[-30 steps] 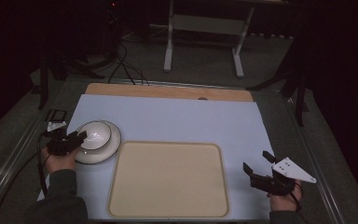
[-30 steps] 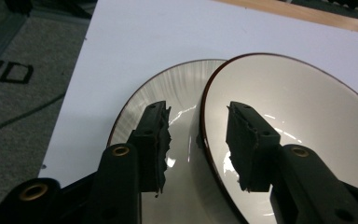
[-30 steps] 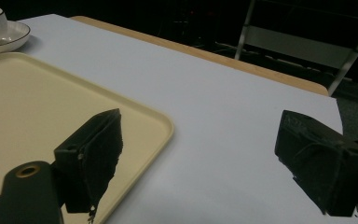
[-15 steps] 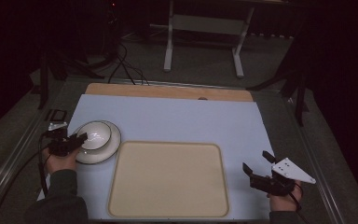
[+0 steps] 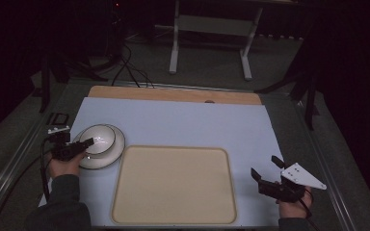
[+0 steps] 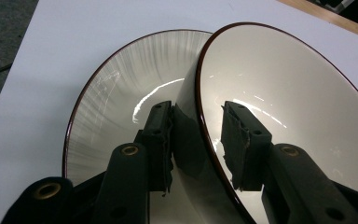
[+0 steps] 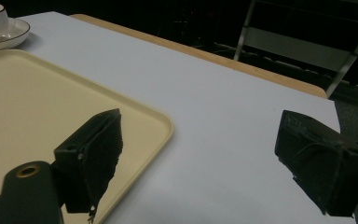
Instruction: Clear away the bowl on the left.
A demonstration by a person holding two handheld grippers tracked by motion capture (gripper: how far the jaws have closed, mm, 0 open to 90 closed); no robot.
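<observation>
The left gripper (image 6: 196,140) has just been closing its jaws astride the bowl (image 6: 284,107) rim, one pad touching, on the plate (image 6: 116,102). At four o'clock of the tray (image 5: 173,185), the right gripper (image 7: 198,158) gapes wide, holding nothing.

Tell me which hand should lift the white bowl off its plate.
Left. Its tool already straddles the dark-rimmed white bowl's rim, jaws closing; the right tool waits open beyond the beige tray.

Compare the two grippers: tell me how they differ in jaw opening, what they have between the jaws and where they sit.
The left gripper has been closing its jaws, now narrow, astride the bowl rim, one pad inside, one outside above the plate; the right gripper stands wide open with nothing between its jaws. The left one sits at the table's left beside the tray; the right one hovers right of it. Both have black jaws and are hand-held.
</observation>
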